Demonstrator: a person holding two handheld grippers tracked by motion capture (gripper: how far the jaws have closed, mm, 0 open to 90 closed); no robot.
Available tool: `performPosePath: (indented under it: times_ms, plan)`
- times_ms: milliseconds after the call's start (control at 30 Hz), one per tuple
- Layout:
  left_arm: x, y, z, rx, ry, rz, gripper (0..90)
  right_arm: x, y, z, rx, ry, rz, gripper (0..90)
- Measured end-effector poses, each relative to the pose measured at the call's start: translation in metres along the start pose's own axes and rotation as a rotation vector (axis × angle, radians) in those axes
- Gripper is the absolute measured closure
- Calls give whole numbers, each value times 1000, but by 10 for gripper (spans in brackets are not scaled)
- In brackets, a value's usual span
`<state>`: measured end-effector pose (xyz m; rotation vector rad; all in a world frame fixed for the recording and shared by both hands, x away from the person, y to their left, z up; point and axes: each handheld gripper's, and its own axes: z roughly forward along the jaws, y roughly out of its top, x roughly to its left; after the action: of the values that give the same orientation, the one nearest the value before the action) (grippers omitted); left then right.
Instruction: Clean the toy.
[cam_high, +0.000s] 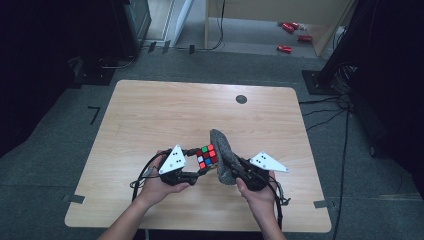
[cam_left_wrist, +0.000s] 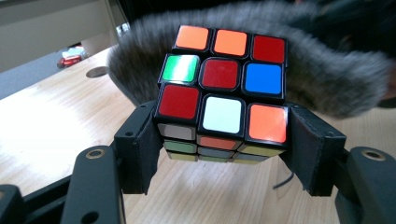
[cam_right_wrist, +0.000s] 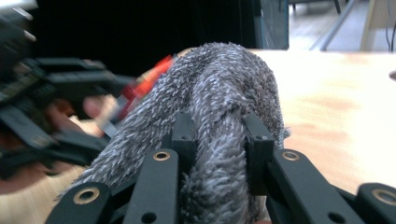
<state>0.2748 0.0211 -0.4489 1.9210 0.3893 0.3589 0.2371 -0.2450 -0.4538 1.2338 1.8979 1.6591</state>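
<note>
Your left claw (cam_left_wrist: 219, 140) clamps the cube (cam_left_wrist: 222, 93) by two sides, faces exposed, so your right claw (cam_right_wrist: 219, 140), pinching the grey cloth (cam_right_wrist: 224, 93), can probably wipe it.

Place: you're working in a lab or test room.
Bench: your lone wooden bench (cam_high: 150, 115) stands on grey carpet (cam_high: 60, 150).
Surroundings: dark equipment racks (cam_high: 385, 75) flank you, and cables (cam_high: 325, 107) trail over the floor.
Floor marks: tape pieces (cam_high: 74, 198) sit by the bench corners.
</note>
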Motion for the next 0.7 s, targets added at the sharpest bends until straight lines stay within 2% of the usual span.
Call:
performPosePath:
  times_ms: [100,233,300,433,533,633,700]
  plan:
    - [1,1,-2,-13,-12,-3,349,-1,0,0,5,5,7,723]
    - [0,2,-2,-20,-18,-4,349,8,8,-5,-38,27,-27,719]
    - [0,2,-3,-24,-19,-12,349,9,10,-6,-41,25,-46,715]
    - [6,2,-10,-40,-10,-44,349,5,4,0,-18,17,-52,712]
    - [12,2,-17,-64,3,-76,349,3,-1,6,1,26,-36,711]
    - [18,2,-22,-93,4,-120,349,2,-6,12,10,46,-13,709]
    - [20,2,-24,-101,10,-132,349,4,-9,15,15,60,-27,708]
